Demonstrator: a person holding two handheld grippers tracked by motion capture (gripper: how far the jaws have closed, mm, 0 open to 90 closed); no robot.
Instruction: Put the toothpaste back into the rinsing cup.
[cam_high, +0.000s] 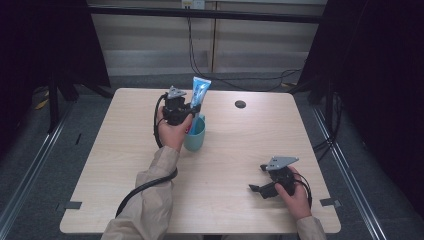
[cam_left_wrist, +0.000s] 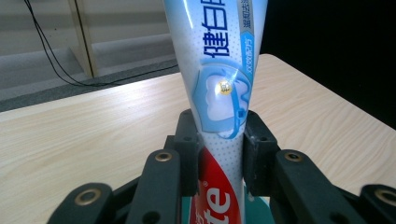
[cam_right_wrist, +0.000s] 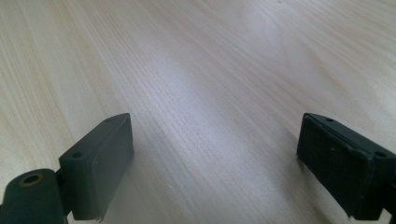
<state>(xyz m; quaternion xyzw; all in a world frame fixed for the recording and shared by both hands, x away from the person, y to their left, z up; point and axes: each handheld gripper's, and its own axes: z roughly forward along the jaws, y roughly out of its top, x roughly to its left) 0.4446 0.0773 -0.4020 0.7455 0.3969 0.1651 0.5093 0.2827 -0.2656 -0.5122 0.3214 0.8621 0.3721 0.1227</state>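
Toothpaste tube (cam_high: 199, 90): one item, blue and white with a red band toward its lower end, seen upright in the upper middle of the high view. Its lower end is set inside a teal cup (cam_high: 195, 137); its flat crimped end points upward. In the left gripper view the tube (cam_left_wrist: 217, 88) rises through the centre of the frame, with printed blue lettering and a tooth emblem visible on its face, and white lettering on red near the bottom edge.

Left gripper (cam_high: 192, 109): held in the left hand (cam_high: 172, 131), placed upper centre-left of the high view, just above the cup. Its jaws are pressed against the tube from both sides and the tube is pinched between the black pads (cam_left_wrist: 189, 154), just below the tooth emblem. A black cable is trailed from it along the sleeve toward the bottom of the frame.

Cup: teal, with a handle, stood on the table directly below the left gripper; a sliver of its rim (cam_left_wrist: 259, 201) is seen at the bottom of the left gripper view.

Right gripper (cam_high: 256, 178): held in the right hand (cam_high: 296, 192), placed lower right of the high view, well apart from the tube and cup. Its jaws are spread wide, with nothing between them; bare wood is seen between the two pads (cam_right_wrist: 100, 161) in the right gripper view.

Table (cam_high: 240, 150): light wood-grain top, with a small dark round fitting (cam_high: 240, 104) noted in the upper right part of its surface.
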